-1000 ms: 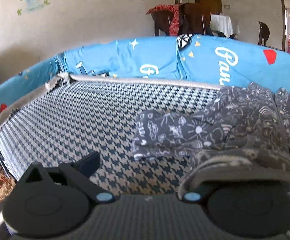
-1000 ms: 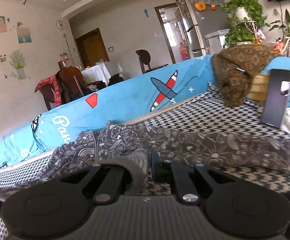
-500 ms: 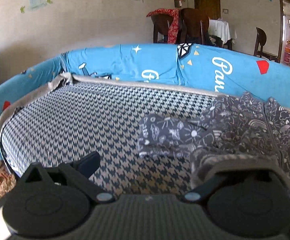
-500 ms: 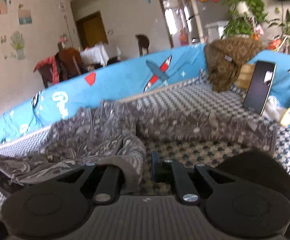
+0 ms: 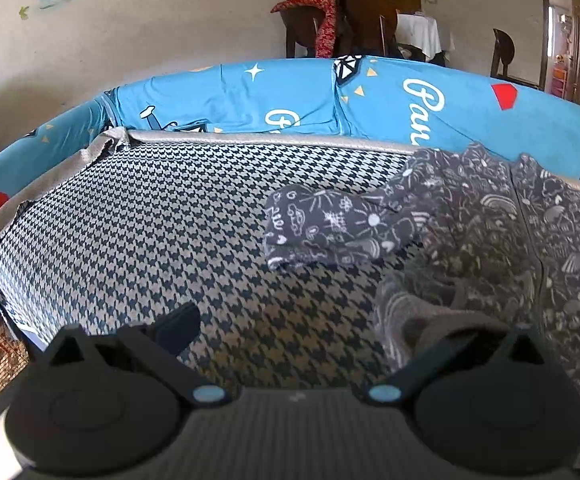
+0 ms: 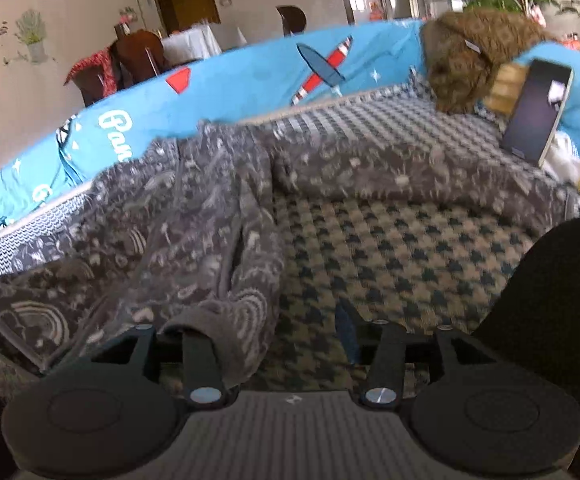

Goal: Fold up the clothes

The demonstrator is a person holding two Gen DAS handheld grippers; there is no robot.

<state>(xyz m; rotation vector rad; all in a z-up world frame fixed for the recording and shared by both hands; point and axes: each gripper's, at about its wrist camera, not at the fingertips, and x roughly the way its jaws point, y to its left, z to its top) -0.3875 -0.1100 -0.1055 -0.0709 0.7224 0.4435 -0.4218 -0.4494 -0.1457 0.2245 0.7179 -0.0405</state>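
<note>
A: What could spoil this?

B: Both grippers look slack. The left gripper (image 5: 301,322) has its fingers wide apart, and the hem of the pyjama top (image 5: 485,236) only drapes over the right-hand finger. The right gripper (image 6: 278,334) stands spread too, with cloth hanging over its left-hand finger. My guess is that a lift now would let the hem slide off and the fold collapse.

A: Anything else?

B: The phone (image 6: 537,114) leaning at the far right could get knocked if the long sleeve is dragged.

A: And the garment?

B: Dark grey with white doodles, soft and rumpled. It lies on the checked cushion (image 5: 150,224) by the blue backrest (image 5: 369,100), one sleeve left, one right.
</note>
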